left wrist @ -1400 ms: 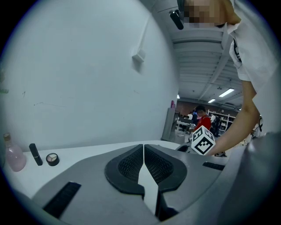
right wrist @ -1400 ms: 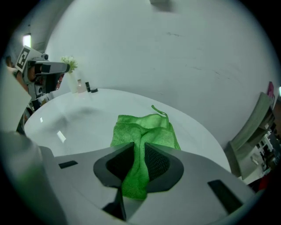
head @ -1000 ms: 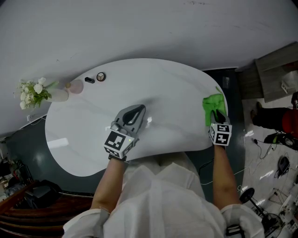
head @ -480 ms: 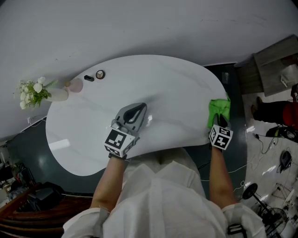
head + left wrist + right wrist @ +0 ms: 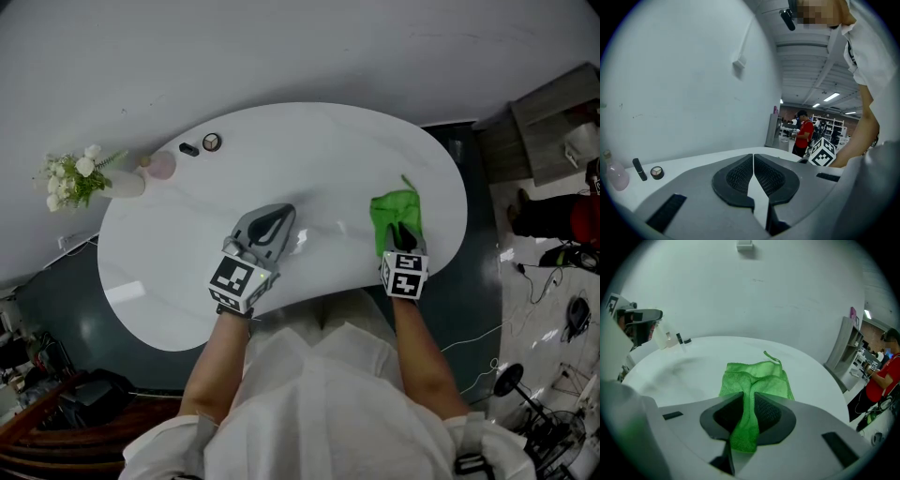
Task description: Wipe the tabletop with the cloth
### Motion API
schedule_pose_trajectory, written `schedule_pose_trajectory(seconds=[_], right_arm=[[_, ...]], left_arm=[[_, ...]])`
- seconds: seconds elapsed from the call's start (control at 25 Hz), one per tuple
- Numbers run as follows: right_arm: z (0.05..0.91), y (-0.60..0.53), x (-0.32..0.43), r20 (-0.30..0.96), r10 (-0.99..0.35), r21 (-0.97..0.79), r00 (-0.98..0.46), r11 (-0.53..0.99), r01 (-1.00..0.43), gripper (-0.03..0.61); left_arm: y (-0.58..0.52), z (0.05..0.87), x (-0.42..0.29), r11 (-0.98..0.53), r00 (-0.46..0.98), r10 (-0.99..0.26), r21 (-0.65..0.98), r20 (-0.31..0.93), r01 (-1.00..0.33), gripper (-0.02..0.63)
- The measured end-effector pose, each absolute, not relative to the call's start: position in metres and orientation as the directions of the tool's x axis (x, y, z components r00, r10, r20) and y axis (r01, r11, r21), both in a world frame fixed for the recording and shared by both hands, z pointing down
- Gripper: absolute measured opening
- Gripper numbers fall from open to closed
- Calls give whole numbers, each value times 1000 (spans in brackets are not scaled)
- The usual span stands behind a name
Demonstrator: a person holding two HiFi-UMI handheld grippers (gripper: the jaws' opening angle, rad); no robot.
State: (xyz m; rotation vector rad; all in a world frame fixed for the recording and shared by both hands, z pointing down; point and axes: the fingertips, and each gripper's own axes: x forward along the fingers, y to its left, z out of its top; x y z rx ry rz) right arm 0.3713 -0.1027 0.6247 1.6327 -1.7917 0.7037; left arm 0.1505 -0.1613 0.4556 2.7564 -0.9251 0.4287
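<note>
Right gripper is clamped on the green cloth spread on the white tabletop; left gripper, nearby, has jaws closed, empty.

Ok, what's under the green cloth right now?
Only the white tabletop shows around the green cloth, which lies spread on it, its near end pinched in the right gripper. The patch directly beneath is covered.

White table carries green cloth, flower vase, pink bottle.
</note>
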Motion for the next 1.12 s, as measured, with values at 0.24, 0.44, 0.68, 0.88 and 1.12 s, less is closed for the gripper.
schedule_pose_trajectory(seconds=[0.24, 0.44, 0.68, 0.88, 1.12], right_arm=[[619, -97, 273, 739, -641, -17, -207, 290, -957, 69], [619, -90, 208, 738, -604, -16, -300, 429, -903, 69], [615, -64, 165, 743, -538, 0, -397, 594, -805, 69], [615, -34, 160, 739, -476, 10, -477, 715, -699, 69], [619, -13, 203, 743, -479, 9, -467, 705, -709, 69]], left_arm=[[-153, 452, 134, -797, 768, -540, 83, 343, -598, 18], [-149, 453, 123, -809, 776, -524, 80, 351, -583, 18], [-144, 456, 128, -824, 790, -502, 81, 353, -561, 18], [-145, 455, 135, -827, 796, -493, 97, 351, -554, 18], [-147, 458, 144, -832, 802, -484, 101, 350, -546, 18]])
